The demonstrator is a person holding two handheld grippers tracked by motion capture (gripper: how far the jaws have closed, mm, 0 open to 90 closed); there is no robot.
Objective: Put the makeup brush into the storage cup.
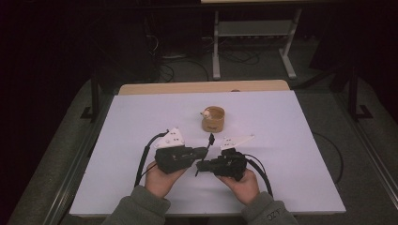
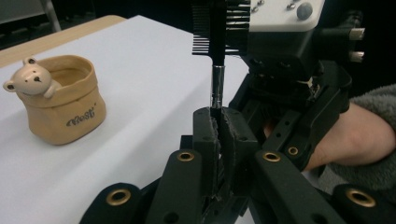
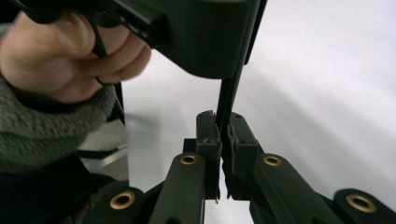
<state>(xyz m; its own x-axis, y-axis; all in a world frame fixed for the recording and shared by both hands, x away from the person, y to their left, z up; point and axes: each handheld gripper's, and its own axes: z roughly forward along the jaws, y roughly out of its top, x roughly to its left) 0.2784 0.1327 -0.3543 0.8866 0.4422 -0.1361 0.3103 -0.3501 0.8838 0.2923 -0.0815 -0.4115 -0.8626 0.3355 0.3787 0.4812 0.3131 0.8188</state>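
Comb brush [image 1: 210, 139] first: it is a slim black wand with a metal collar and a toothed head, held just above the near part of the white table [image 1: 291, 150], between the person's two hands. Both tools have it at once. In the left gripper view the left gripper [image 2: 219, 116] has its jaws pressed together on the wand just below the collar, with the head standing up past them. In the right gripper view the right gripper [image 3: 220, 119] is likewise clamped tight on the bare black handle. From above, the two gripper bodies sit nose to nose, touching or nearly so.

That double grip is where I'd expect trouble. The wand is thin, and if the hands twist or pull out of step it could bend, snap at the collar, or spin in the pads and end up pointing the wrong way. If one side lets go before the other has a firm hold, it may swing down or drop to the table. The crowded tips could also knock each other.

Farther back, well apart from the hands, stands the tan bear pot [image 1: 213, 119], upright and open-mouthed. It looks light, and a wand lowered at a slant might catch the rim and tip it.
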